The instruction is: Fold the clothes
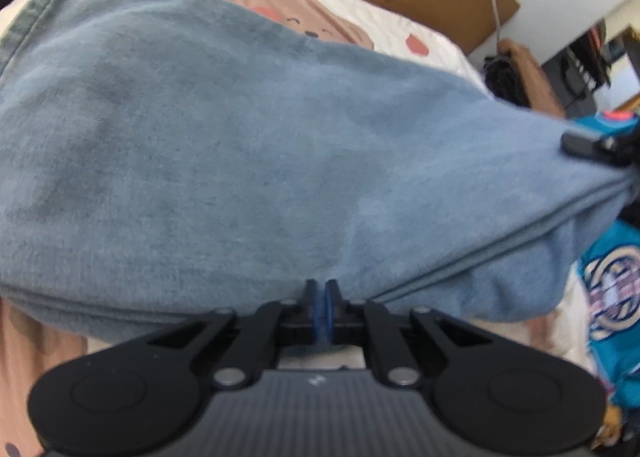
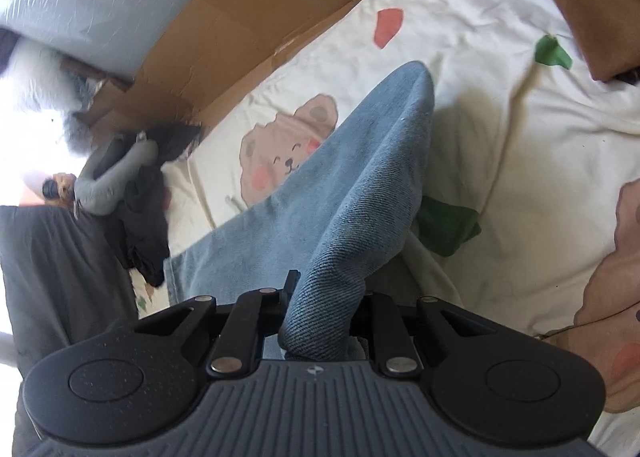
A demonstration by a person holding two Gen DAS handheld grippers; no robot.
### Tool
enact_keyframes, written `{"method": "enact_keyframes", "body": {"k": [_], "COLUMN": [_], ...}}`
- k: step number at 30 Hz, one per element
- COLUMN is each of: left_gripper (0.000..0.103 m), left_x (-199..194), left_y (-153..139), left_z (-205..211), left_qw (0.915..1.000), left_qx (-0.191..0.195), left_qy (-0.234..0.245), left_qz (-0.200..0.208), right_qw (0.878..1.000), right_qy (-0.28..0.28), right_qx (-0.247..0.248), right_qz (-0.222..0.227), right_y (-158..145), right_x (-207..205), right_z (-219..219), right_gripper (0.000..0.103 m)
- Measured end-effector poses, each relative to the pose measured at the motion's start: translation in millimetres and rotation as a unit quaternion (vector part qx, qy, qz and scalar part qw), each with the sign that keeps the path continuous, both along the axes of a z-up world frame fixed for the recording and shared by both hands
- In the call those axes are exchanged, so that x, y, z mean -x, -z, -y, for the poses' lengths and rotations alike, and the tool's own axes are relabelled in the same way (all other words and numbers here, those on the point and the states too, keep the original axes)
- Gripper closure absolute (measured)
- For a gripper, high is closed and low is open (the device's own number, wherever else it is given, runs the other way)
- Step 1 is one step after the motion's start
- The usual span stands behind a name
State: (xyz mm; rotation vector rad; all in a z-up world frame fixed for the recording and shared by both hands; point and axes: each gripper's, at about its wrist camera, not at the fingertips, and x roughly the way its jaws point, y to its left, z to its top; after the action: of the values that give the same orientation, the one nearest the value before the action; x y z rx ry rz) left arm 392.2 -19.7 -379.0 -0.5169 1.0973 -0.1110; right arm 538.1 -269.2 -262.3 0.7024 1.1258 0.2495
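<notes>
A pair of light blue jeans (image 1: 248, 161) fills the left wrist view, stretched in a broad sheet over the bed. My left gripper (image 1: 322, 291) is shut at its lower folded edge, blue pads pressed together on the denim. At the far right of that view, a black finger of my right gripper (image 1: 588, 145) pinches the cloth's other end. In the right wrist view my right gripper (image 2: 326, 297) is shut on a thick bunch of the jeans (image 2: 360, 193), which hang from it down to the sheet.
A cream bedsheet (image 2: 500, 69) with bear prints lies underneath. A cardboard box (image 2: 224, 37) borders its far side. Dark clothes (image 2: 144, 225) are piled at the left, and dark grey cloth (image 2: 60, 277) hangs beside them. A teal printed garment (image 1: 608, 297) lies at the right.
</notes>
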Motion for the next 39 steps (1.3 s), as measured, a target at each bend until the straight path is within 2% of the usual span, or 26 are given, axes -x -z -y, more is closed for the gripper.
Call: {"method": "enact_keyframes", "body": {"k": [8,11,15,19,23,30,35,39], "left_gripper": [0.1,0.1,0.1,0.1,0.1,0.1,0.098,0.097], "left_x": [-3,-6,-8,-10,-13,-17,-20,-29], "left_y": [3,0,1,0,-2,-6,-20,-30], "left_z": [-4,0,-1,2,4,2,-4,-10], "left_qw": [0.9999,0.9999,0.9999,0.9998,0.9996,0.9993,0.9999,0.9997], "left_qx": [0.011,0.003,0.001,-0.007,-0.013,-0.016,-0.01,-0.016], "left_qy": [0.005,0.009,0.015,0.018,0.022,0.027,0.009,-0.002], "left_qz": [-0.006,-0.006,-0.008,-0.01,-0.013,-0.022,-0.005,0.016], "right_qw": [0.999,0.998,0.994,0.988,0.985,0.99,0.994,0.993], "right_qy": [0.027,0.04,0.065,0.092,0.101,0.072,0.028,0.019], "right_qx": [0.001,-0.021,-0.044,-0.074,-0.108,-0.109,-0.098,-0.107], "right_qz": [-0.042,-0.054,-0.076,-0.097,-0.09,-0.045,-0.045,-0.044], "right_y": [36,55,83,115,140,144,148,152], "right_x": [-3,1,12,22,22,-20,-51,-55], "right_z": [29,44,63,86,104,117,108,107], "right_gripper": [0.079,0.074,0.062,0.062,0.061,0.061,0.062,0.063]}}
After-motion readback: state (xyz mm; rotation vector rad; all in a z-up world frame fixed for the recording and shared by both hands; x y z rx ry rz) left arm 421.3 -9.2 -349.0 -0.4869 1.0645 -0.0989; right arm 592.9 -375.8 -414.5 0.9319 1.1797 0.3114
